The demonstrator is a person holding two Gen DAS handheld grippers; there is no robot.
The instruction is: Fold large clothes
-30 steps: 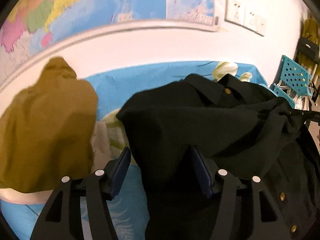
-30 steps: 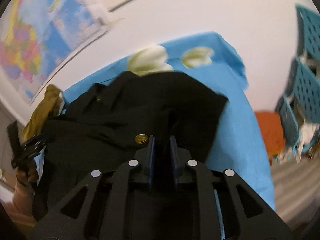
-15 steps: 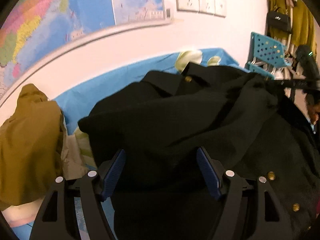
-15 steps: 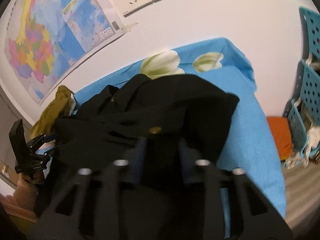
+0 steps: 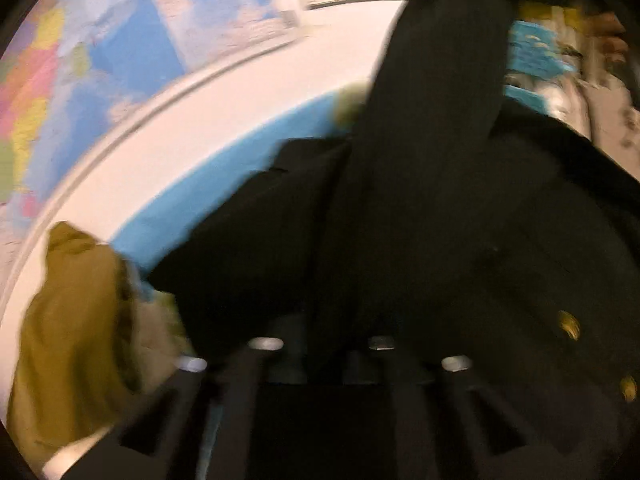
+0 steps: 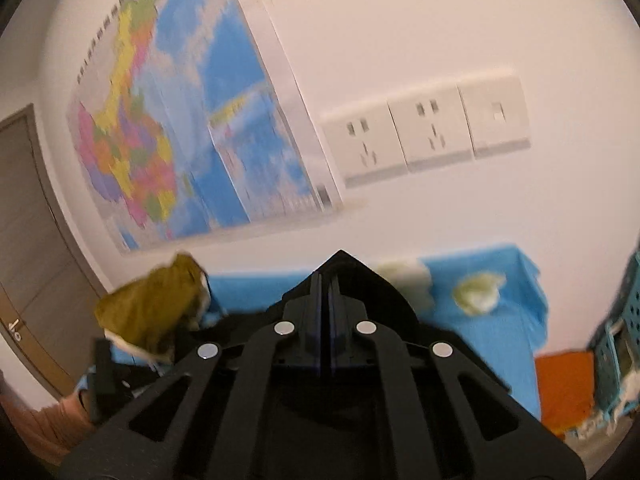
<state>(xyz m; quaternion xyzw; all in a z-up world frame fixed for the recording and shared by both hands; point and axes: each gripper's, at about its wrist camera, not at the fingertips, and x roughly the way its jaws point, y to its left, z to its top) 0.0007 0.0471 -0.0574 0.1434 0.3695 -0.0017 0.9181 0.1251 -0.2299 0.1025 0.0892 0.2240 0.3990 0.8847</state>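
A black coat with brass buttons (image 5: 440,220) fills the left wrist view, part of it lifted high toward the upper right, the rest draped over the blue sheet (image 5: 224,192). My left gripper (image 5: 324,336) is blurred; its fingers look closed together with black cloth between them. My right gripper (image 6: 326,292) is shut and raised, pointing at the wall above the bed (image 6: 480,312); black cloth (image 6: 240,324) hangs beside and below its fingers.
An olive garment (image 5: 76,320) lies piled at the left of the bed, also in the right wrist view (image 6: 156,304). A wall map (image 6: 172,140) and sockets (image 6: 424,136) are behind. Teal crates (image 6: 624,332) and an orange cloth (image 6: 564,384) are at right. A door (image 6: 28,240) is at left.
The right gripper has risen and tilted up from the coat toward the wall. The left gripper has closed its open fingers on the coat, and the coat has been lifted at the right.
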